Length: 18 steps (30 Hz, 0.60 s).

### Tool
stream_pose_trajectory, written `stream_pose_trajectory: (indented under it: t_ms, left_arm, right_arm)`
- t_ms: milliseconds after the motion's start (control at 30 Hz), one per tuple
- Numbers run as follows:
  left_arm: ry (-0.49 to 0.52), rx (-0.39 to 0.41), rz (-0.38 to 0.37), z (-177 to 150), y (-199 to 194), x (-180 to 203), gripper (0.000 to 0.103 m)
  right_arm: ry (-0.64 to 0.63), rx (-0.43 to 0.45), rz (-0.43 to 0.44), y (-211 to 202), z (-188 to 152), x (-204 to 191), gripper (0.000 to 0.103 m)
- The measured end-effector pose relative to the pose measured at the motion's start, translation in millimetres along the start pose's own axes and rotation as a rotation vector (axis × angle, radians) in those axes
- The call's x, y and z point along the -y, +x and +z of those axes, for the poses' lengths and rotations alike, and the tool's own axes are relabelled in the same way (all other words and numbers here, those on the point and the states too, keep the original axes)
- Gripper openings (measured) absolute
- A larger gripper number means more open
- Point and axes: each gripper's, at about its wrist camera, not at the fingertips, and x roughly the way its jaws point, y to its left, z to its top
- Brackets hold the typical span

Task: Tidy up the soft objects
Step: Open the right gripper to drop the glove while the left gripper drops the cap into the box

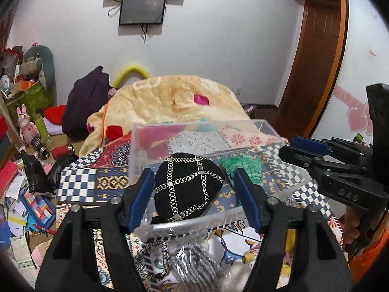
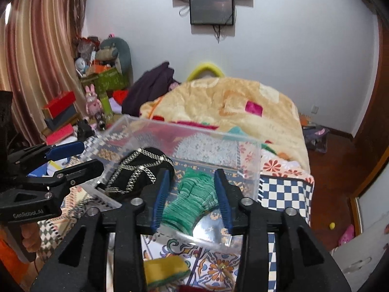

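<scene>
A clear plastic box (image 1: 180,226) (image 2: 252,170) stands on a patterned bed cover. In it lie a black hat with silver chains (image 1: 187,185) (image 2: 136,170) on the left and a green knitted glove (image 1: 243,166) (image 2: 194,194) on the right. My left gripper (image 1: 194,192) is open, its blue pads on either side of the black hat above the box's near wall. My right gripper (image 2: 192,194) is open around the green glove; it also shows at the right of the left wrist view (image 1: 306,150).
A yellow-green sponge (image 2: 165,270) and a striped cloth (image 1: 194,267) lie in front of the box, with a chain (image 1: 155,260) beside them. A folded orange blanket (image 1: 175,99) lies behind. Cluttered boxes and toys (image 1: 26,131) fill the left.
</scene>
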Motion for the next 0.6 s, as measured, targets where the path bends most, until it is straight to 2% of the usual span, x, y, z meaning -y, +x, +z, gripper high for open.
stream_pose_trajectory:
  t_ms: [233,400,600]
  left_arm:
    - [0.008,0.082,0.016,-14,-35,-2,0.077]
    - [0.012,0.097,0.015,-35,-44,0,0.078]
    - [-0.017,0.055,0.006,-64,-35,1,0.078]
  right_arm:
    - [-0.027,0.105,-0.008,-32,-12,-16,0.061]
    - [-0.007,0.129,-0.001,-38,-29,-19,0.063]
    - [0.035,0.102,0.008,-30,-48,-17,0.063]
